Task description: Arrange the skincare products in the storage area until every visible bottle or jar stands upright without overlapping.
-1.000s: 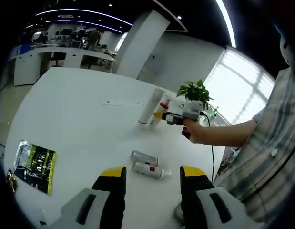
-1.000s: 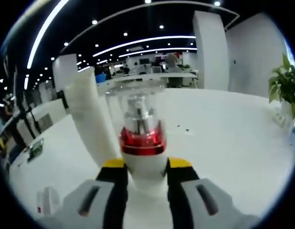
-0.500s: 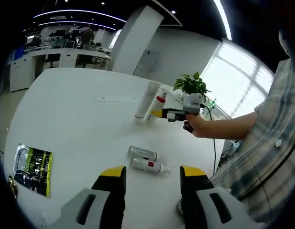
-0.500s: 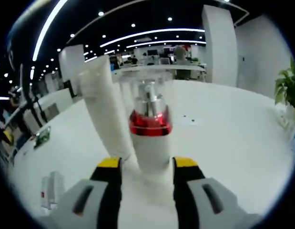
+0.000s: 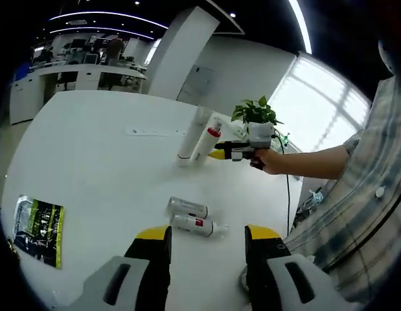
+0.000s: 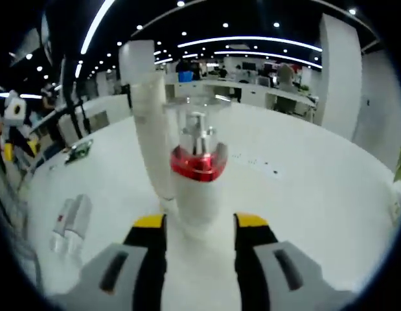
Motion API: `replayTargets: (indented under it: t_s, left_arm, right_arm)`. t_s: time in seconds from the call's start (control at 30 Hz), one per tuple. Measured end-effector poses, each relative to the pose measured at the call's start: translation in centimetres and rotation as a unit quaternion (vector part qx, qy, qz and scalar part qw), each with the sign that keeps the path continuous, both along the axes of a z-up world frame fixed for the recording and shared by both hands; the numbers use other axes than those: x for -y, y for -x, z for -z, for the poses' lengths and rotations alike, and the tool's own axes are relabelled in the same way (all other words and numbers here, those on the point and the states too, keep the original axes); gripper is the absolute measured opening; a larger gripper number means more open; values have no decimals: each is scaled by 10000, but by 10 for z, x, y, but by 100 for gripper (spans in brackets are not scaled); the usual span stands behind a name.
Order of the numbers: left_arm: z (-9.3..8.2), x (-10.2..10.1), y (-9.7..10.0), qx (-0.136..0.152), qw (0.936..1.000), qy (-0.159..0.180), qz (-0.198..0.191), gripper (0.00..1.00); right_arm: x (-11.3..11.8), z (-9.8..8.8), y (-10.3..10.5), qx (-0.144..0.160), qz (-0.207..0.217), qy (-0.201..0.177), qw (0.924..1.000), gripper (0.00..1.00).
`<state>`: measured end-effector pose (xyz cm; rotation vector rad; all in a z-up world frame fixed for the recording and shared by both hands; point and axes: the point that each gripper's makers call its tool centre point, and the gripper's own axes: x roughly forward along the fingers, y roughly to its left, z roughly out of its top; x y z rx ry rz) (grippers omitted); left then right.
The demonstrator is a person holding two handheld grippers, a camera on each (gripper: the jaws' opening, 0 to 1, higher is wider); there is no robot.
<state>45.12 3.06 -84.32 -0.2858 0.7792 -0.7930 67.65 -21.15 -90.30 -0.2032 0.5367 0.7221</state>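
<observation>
Left gripper view:
- The left gripper [image 5: 201, 253] comes up from the bottom of the frame. Its two yellow-tipped jaws are spread wide with nothing between them.
- Just above the jaws, two small bottles [image 5: 192, 217] lie flat side by side on the smooth white table [image 5: 90, 162]. One is clear and shiny. The other is white with a red mark and a clear cap.
- Near the middle of the frame a tall white tube [image 5: 189, 137] and a white pump bottle [image 5: 206, 139] with a red ring stand close together.
- The right gripper [image 5: 221, 154] is just beside the pump bottle, held by a hand [image 5: 268, 160].
- A yellow and black packet [image 5: 35, 221] lies flat at the lower left. A green plant [image 5: 254, 115] is at the upper right.
- The right gripper held the pump bottle a second ago. Now it has let go.

Right gripper view:
- The right gripper's jaws are spread apart, and the pump bottle [image 6: 198, 178] stands upright just past them, free.
- It has a round white body, a shiny red ring and a clear cap over a silver pump.
- The tall white tube [image 6: 151, 116] stands just behind it on the left.
- The two small bottles [image 6: 69, 223] lie at the lower left.
</observation>
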Motion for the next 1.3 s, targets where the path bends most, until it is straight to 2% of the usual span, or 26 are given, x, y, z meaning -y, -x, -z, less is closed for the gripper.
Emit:
replayTargets:
  t_s: [0.07,0.1,0.13,0.2,0.23,0.3,0.37,0.53,0.6,0.63,0.87,1.2,1.3]
  left_arm:
    - [1,-1,2,-9,10000,-38,37,47]
    - [1,-2,3,1,10000,-48,40,47]
    - [0,-4,4,5,10000,-56,31,47]
    - [1,-7,6,4,10000,-89,5,47]
    - [0,-8,7,5,10000,-88,-3,47]
    - [1,-9,8,-2,9999,-99,-15,47]
    - [1,-11,9,-3,9999,-127,-27,47]
    - [-3,-11,6,10,9998,-3,-195,47]
    - [-2,-9,8,-1,9999,-12,-152,47]
    - [-2,-7,9,10,9999,-26,-120,47]
    - [1,-7,12,-12,10000,-69,-69,47]
    - [3,-11,14,-43,9998,-52,-165,46]
    - [2,-10,15,-43,9998,-42,-165,46]
  right_arm:
    - [0,1,-3,34,-260,356,9990,35]
    - [2,5,-4,43,-416,708,9966,35]
    - [-1,5,-4,34,-501,756,9959,35]
    - [-8,8,-3,-145,-610,595,9963,35]
    - [-8,13,-1,-310,-625,611,9957,35]
    - [-5,21,0,-475,-657,726,9941,33]
    - [-5,24,1,-590,-645,674,9939,31]
    - [-3,26,0,-591,-619,730,9937,27]
    - [-2,25,-1,-614,-553,723,9939,26]
    - [-3,24,-2,-725,-393,578,9949,26]
    - [-11,17,-5,-627,-393,524,9959,26]
    - [-19,20,-4,-898,-34,309,9955,26]
    - [-19,22,-5,-1129,373,129,9928,26]
